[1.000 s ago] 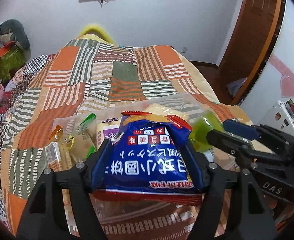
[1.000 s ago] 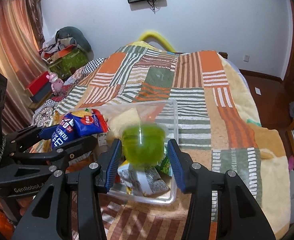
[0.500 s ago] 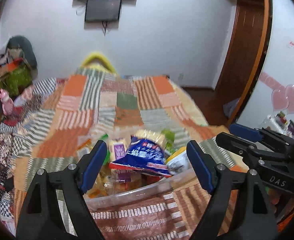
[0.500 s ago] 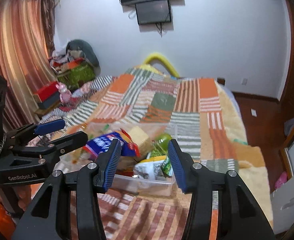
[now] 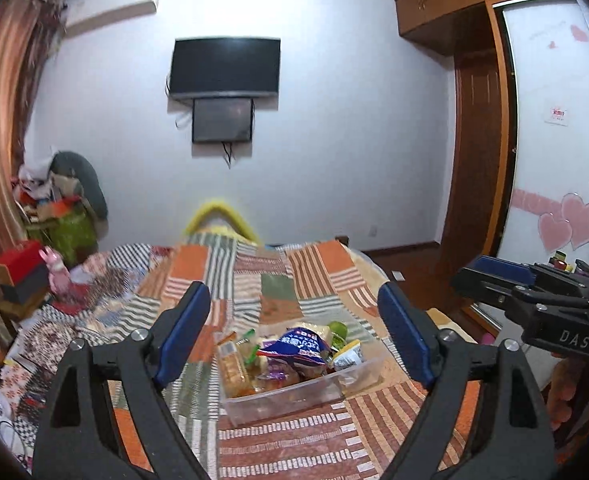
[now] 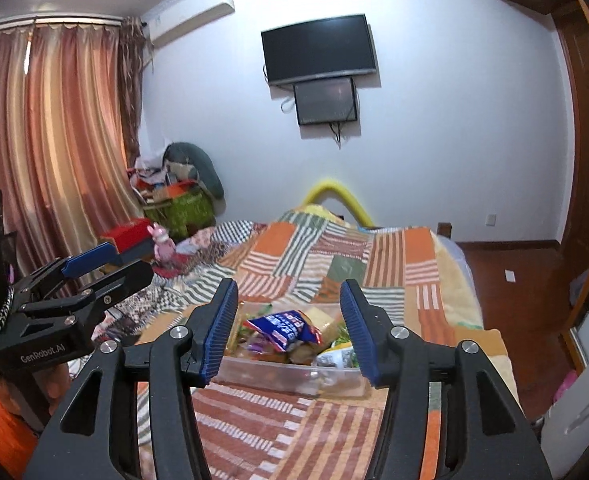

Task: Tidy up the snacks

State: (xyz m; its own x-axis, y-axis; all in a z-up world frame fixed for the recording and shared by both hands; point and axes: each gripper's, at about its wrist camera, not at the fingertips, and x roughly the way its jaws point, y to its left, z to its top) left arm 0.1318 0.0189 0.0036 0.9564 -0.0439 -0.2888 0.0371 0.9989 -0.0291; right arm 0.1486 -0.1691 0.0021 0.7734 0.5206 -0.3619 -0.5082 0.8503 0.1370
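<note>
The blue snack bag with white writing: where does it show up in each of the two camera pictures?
Left wrist view: the blue snack bag lies atop the snacks in the clear plastic bin, lower centre.
Right wrist view: the same bag sits low and centre in the bin.
Shared landmark: the black wall-mounted television.

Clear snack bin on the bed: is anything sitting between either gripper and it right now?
Nothing visible does. The clear bin sits on the patchwork quilt ahead of both open, empty grippers, left and right, with only bare quilt between. The blue snack bag lies on top of the pile inside.
</note>
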